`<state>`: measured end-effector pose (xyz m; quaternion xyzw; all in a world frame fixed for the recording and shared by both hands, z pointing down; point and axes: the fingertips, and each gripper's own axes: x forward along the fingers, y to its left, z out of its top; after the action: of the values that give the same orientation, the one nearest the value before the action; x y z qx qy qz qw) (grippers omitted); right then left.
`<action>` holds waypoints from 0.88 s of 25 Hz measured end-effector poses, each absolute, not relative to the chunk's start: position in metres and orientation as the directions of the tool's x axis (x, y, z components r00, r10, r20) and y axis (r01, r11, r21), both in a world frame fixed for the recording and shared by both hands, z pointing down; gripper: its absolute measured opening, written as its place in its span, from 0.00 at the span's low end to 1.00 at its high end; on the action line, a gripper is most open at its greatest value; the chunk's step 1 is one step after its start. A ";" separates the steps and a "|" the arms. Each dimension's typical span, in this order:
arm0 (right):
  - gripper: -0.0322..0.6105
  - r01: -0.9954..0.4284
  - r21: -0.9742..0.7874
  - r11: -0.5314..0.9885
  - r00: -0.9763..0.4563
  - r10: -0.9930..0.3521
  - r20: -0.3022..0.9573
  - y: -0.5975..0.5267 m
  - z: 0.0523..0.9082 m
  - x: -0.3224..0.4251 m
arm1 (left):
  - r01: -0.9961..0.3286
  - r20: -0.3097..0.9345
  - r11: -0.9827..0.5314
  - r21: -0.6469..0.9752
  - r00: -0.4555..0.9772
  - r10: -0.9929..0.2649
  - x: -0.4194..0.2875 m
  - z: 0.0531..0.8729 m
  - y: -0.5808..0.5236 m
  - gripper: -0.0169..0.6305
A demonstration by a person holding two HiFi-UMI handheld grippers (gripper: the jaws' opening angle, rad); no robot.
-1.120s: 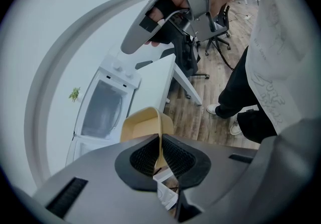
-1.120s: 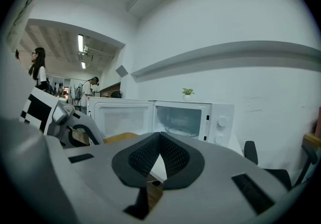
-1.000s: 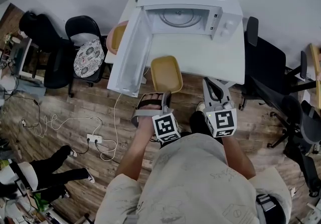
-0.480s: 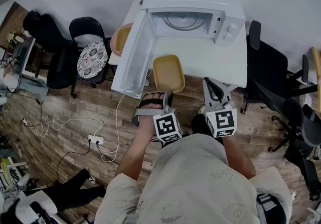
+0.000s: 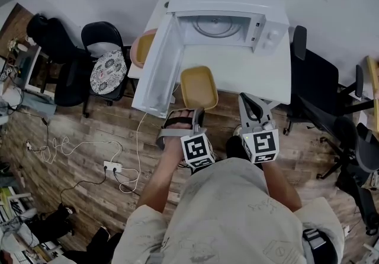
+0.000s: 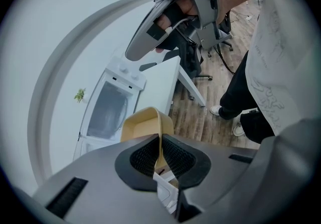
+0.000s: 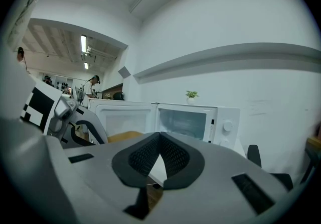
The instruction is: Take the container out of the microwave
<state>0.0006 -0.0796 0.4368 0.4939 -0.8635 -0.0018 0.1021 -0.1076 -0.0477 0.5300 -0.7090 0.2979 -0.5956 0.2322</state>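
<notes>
My left gripper [image 5: 195, 112] is clamped on the near rim of the yellow container [image 5: 198, 84]. In the left gripper view the pads [image 6: 175, 156] pinch that thin wall between them. The container is out of the microwave [image 5: 228, 20], at the centre of the head view, over the front edge of the white counter [image 5: 263, 70] and just beside the swung-open door [image 5: 157, 70]. I can't tell whether it rests on the counter. My right gripper [image 5: 247, 100] sits to the right of it, apart, its jaws closed together on nothing.
</notes>
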 end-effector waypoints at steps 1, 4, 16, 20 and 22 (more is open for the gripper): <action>0.07 -0.853 0.104 0.512 -0.491 -0.853 0.177 -0.079 0.437 0.001 | -0.145 0.709 -0.717 -0.681 0.113 -0.696 -0.108 0.532 -0.047 0.07; 0.07 -0.852 0.105 0.514 -0.491 -0.852 0.181 -0.078 0.439 -0.001 | -0.143 0.704 -0.712 -0.688 0.109 -0.702 -0.111 0.531 -0.048 0.07; 0.07 -0.838 0.109 0.535 -0.510 -0.838 0.193 -0.077 0.442 -0.011 | -0.151 0.705 -0.711 -0.687 0.097 -0.702 -0.118 0.533 -0.048 0.07; 0.07 -0.835 0.110 0.540 -0.514 -0.835 0.197 -0.076 0.442 -0.012 | -0.150 0.704 -0.710 -0.688 0.098 -0.703 -0.117 0.532 -0.048 0.07; 0.07 -0.834 0.111 0.541 -0.515 -0.834 0.197 -0.077 0.443 -0.012 | -0.148 0.704 -0.710 -0.688 0.097 -0.703 -0.117 0.532 -0.049 0.07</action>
<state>-0.0120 -0.0767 0.4427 0.4793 -0.8703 -0.0010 0.1138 -0.1170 -0.0488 0.5324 -0.7036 0.3026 -0.6000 0.2311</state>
